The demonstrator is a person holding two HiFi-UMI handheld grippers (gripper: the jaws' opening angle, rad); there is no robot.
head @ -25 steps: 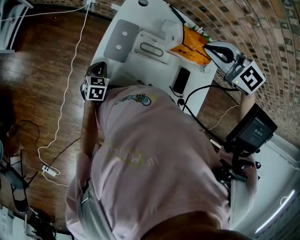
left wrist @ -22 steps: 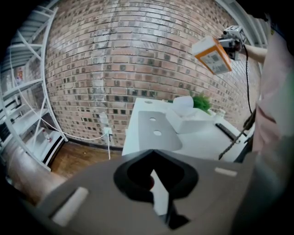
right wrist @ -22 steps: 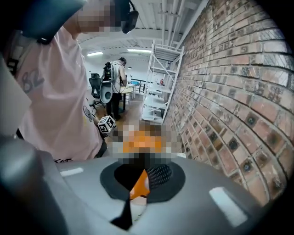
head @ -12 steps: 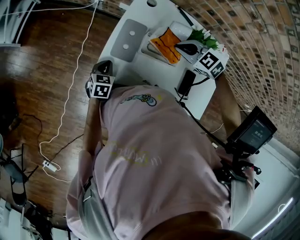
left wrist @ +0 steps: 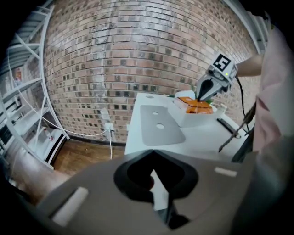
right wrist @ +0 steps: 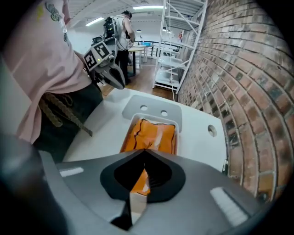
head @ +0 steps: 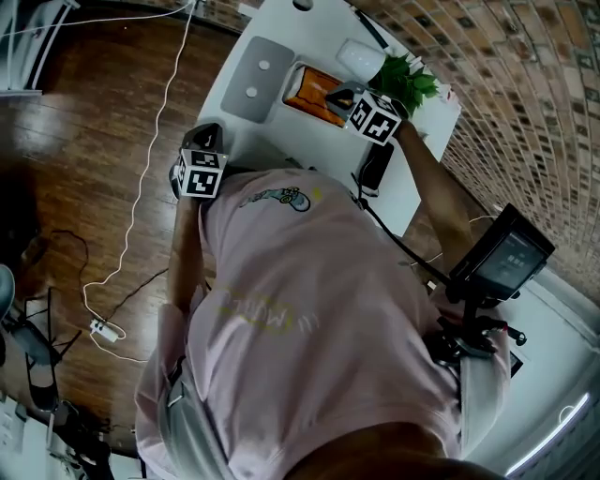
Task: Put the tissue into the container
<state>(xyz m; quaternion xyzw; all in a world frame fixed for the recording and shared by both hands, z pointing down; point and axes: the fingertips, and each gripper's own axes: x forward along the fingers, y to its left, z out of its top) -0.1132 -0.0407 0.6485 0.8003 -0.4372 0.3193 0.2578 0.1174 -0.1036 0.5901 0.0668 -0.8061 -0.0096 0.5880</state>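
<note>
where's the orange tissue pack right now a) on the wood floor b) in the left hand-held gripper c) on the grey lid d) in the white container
d: the orange plastic tissue pack lies in the white rectangular container, the right hand-held gripper shut on its edge.

This looks like a lab or workshop hall set up for recording. A white table (right wrist: 197, 137) stands against a bare red-brick wall (left wrist: 138, 46). Beyond the table are tall white metal shelving racks (right wrist: 177, 46), ceiling strip lights (right wrist: 147, 7) and another person at a bench (right wrist: 121, 27). Beside the table, a loose white cable (head: 141, 187) trails over the dark wooden plank floor (head: 84, 141).
</note>
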